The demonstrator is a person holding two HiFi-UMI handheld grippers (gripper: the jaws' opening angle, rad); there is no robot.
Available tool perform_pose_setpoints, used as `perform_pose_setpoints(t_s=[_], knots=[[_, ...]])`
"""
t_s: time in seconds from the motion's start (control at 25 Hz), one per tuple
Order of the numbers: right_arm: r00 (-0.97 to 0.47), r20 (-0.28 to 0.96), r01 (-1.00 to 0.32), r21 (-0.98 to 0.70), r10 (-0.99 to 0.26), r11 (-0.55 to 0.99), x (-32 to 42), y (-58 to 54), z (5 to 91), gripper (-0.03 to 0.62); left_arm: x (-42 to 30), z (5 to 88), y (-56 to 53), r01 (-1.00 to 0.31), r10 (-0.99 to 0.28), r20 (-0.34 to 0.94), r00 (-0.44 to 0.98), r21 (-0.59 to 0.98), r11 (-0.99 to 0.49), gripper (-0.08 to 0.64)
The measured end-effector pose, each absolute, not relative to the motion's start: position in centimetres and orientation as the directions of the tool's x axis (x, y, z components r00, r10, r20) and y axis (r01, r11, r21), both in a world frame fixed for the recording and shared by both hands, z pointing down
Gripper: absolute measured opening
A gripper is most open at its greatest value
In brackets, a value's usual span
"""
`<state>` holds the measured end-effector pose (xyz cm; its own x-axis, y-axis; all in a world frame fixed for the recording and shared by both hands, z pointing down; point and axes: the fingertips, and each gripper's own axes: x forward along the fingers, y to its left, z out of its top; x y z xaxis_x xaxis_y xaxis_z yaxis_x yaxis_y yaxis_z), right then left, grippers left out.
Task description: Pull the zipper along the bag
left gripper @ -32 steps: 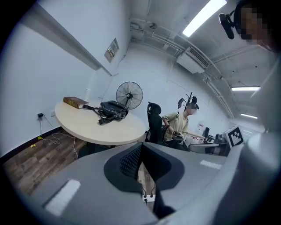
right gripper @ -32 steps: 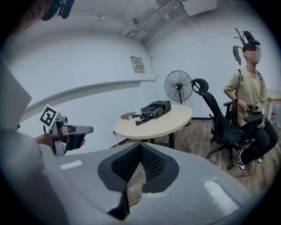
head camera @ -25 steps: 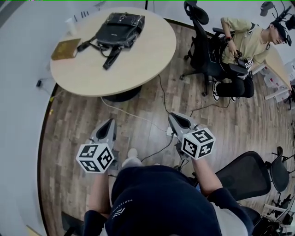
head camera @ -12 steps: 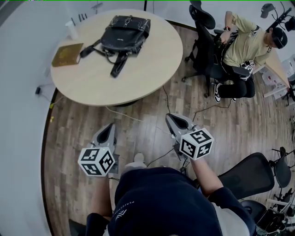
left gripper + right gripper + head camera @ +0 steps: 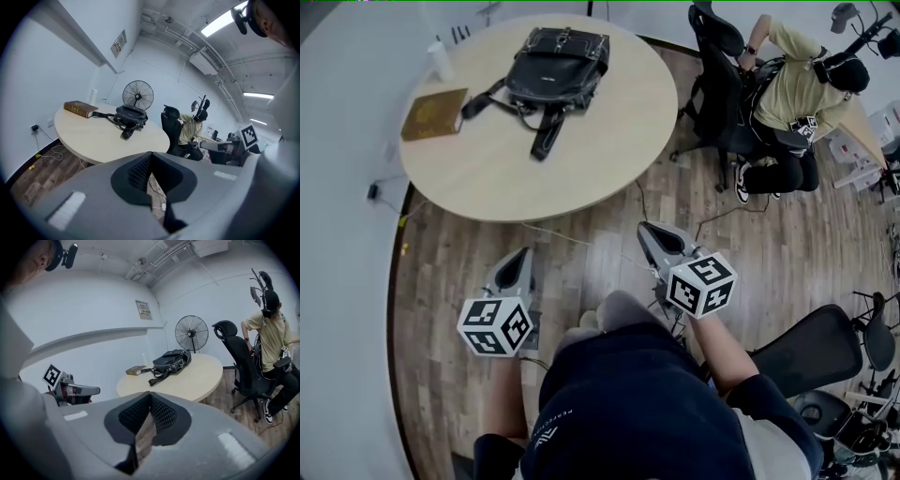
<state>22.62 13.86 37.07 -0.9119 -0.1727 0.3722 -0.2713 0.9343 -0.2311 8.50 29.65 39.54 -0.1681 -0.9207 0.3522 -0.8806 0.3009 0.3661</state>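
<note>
A black bag (image 5: 557,67) with straps lies on the far side of a round beige table (image 5: 591,141); it also shows as the bag (image 5: 130,116) in the left gripper view and the bag (image 5: 172,360) in the right gripper view. My left gripper (image 5: 523,255) is shut and empty, held over the wooden floor well short of the table. My right gripper (image 5: 649,230) is shut and empty too, just off the table's near edge. Neither touches the bag.
A brown book (image 5: 434,112) lies on the table left of the bag. A person sits on a black office chair (image 5: 722,103) at the right. Another black chair (image 5: 811,352) stands at my right. Cables (image 5: 581,239) run over the floor. A fan (image 5: 138,95) stands behind the table.
The table and bag have come nearer and lower in the head view as I walk toward them. Both grippers stay shut and keep their pose in front of me.
</note>
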Motion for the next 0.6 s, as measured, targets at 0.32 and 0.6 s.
perform_pose_setpoints(t_s=[0.32,0.6], knots=[[-0.921,0.355,-0.251,-0.231,-0.159,0.940,19.4,11.1,36.9,0.034,6.8,38.9,27.2,-0.887,-0.927,0.334,-0.170,0.359,0.292,0.015],[-0.935,0.328,-0.207,-0.206,-0.132,0.956,14.6,6.2,36.4,0.061,2.3,38.9,23.2,-0.875,-0.916,0.339,-0.213,0.350,0.333,0.014]])
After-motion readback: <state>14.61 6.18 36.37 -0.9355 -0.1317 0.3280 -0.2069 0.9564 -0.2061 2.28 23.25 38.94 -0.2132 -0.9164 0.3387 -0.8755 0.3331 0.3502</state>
